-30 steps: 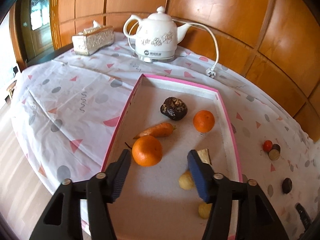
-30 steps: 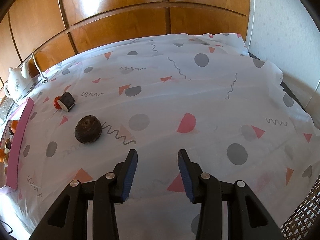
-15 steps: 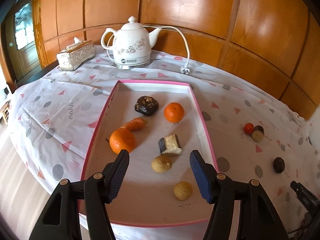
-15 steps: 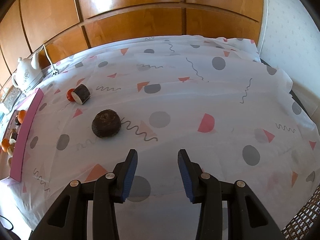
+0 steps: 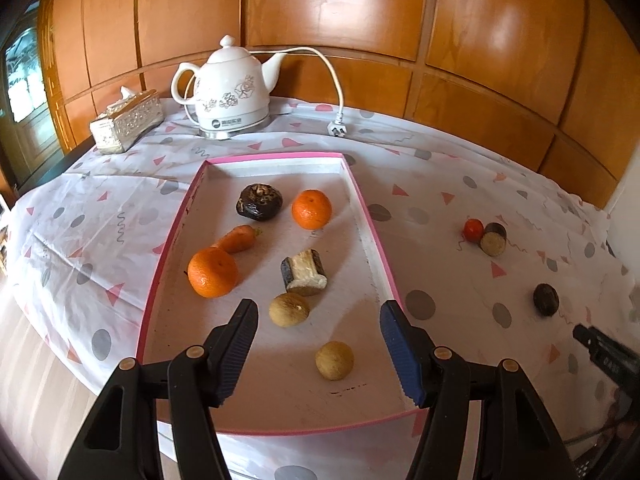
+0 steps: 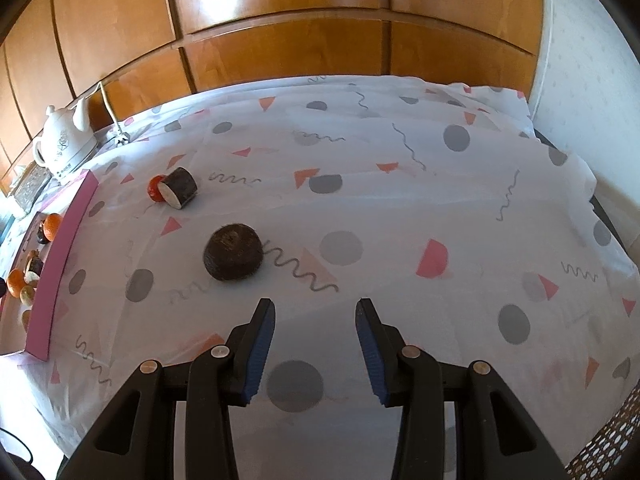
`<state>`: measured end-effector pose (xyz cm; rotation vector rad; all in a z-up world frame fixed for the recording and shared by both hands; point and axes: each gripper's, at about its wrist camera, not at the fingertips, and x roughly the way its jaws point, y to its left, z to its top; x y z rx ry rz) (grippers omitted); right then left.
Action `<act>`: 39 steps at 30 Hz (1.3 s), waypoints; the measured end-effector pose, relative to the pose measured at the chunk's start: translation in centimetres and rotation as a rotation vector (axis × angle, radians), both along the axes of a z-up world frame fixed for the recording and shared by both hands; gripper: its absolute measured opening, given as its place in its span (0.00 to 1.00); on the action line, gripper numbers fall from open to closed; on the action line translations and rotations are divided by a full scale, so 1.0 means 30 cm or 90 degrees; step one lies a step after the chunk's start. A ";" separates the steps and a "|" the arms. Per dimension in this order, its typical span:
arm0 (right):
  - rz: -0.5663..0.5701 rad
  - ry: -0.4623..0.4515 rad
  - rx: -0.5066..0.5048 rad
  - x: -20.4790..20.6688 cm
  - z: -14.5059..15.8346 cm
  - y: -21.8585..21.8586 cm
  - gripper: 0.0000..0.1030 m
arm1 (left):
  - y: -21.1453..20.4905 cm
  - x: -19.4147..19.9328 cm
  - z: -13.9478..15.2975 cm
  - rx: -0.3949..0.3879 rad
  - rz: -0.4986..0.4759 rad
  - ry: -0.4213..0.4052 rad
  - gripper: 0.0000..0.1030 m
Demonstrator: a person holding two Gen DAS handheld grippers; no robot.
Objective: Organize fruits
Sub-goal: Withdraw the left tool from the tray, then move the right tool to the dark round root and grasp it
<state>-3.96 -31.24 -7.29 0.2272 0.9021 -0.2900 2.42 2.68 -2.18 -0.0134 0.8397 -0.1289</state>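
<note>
Home setting, looks like a dining or living room. Evidence: table under a white patterned tablecloth, glossy wood wall panelling across the top of both views, white floral electric kettle with loose cord and a decorative tissue box at upper left, wooden door with glass at far left, pale floor at lower left.

Open left gripper over near end of pink tray, nothing between jaws. Two oranges, a carrot inside tray.
</note>
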 end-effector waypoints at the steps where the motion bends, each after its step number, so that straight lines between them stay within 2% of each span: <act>1: 0.004 -0.001 -0.001 0.006 0.003 0.003 0.41 | -0.002 -0.003 0.001 0.002 -0.002 -0.002 0.62; 7: 0.042 -0.006 -0.009 0.065 0.025 0.043 0.41 | -0.004 -0.022 0.004 0.004 -0.007 -0.007 0.63; 9: 0.057 -0.009 -0.007 0.092 0.034 0.057 0.41 | 0.004 -0.028 0.009 0.000 -0.002 -0.012 0.67; 12: 0.084 -0.011 -0.006 0.139 0.046 0.081 0.41 | 0.031 -0.038 0.018 -0.011 0.021 -0.020 0.73; 22: 0.126 -0.007 0.020 0.272 0.053 0.138 0.41 | 0.140 -0.048 0.015 -0.040 0.094 -0.016 0.73; 28: 0.162 0.009 0.004 0.347 0.058 0.155 0.41 | 0.228 -0.055 0.006 -0.062 0.152 -0.012 0.76; 31: 0.166 0.023 0.003 0.346 0.048 0.145 0.41 | 0.248 -0.050 -0.004 -0.070 0.165 -0.005 0.77; 35: 0.161 0.050 -0.032 0.316 0.011 0.134 0.42 | 0.259 -0.039 -0.025 -0.081 0.170 0.008 0.77; 36: 0.157 0.054 -0.038 0.308 0.004 0.130 0.45 | 0.263 -0.042 -0.024 -0.084 0.173 0.006 0.77; 38: 0.155 0.063 -0.044 0.303 -0.012 0.120 0.60 | 0.273 -0.043 -0.024 -0.088 0.180 0.006 0.77; 39: 0.156 0.067 -0.044 0.303 -0.020 0.115 0.60 | 0.278 -0.044 -0.024 -0.089 0.184 0.006 0.77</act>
